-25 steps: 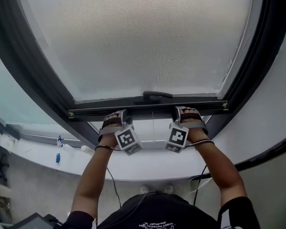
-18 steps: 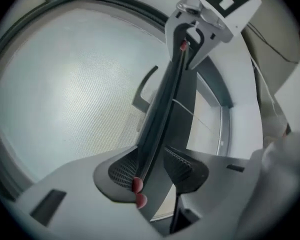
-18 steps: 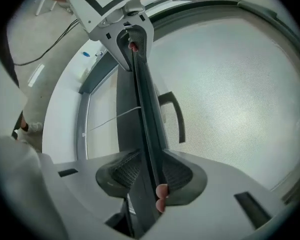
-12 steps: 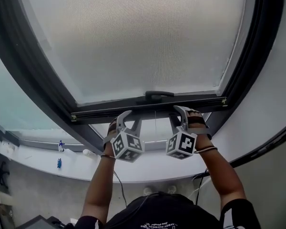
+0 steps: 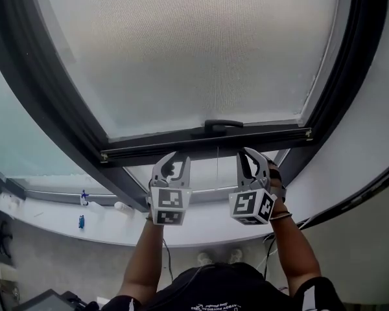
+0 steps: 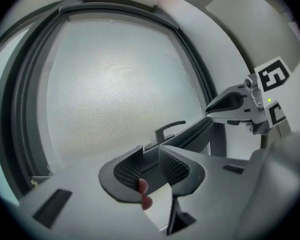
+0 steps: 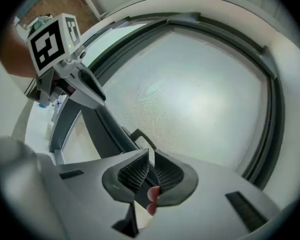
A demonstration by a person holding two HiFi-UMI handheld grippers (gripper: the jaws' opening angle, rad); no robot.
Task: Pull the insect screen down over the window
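The insect screen [image 5: 194,50] covers most of the window pane, a pale fine mesh. Its dark bottom bar [image 5: 181,148] carries a small handle [image 5: 222,124] at mid-width. Both grippers hang just below the bar, apart from it. My left gripper [image 5: 171,164] [image 6: 150,151] has just been closing; its jaws stand a little apart with nothing between them. My right gripper [image 5: 251,161] [image 7: 151,154] has also just been closing, down to a thin slit, and holds nothing. Each gripper view shows the other: the right gripper [image 6: 230,104] and the left gripper [image 7: 85,86].
A thick dark window frame [image 5: 45,89] surrounds the screen. Below it runs a white sill [image 5: 201,229] with small blue items [image 5: 81,220] at the left. A white wall [image 5: 376,109] lies to the right. A dark cable [image 5: 292,229] trails by the right forearm.
Both grippers have come off the bottom bar, drawn back below it and rolled, so their marker cubes face the head camera. Their jaws have narrowed. The bar stays at about the same height.
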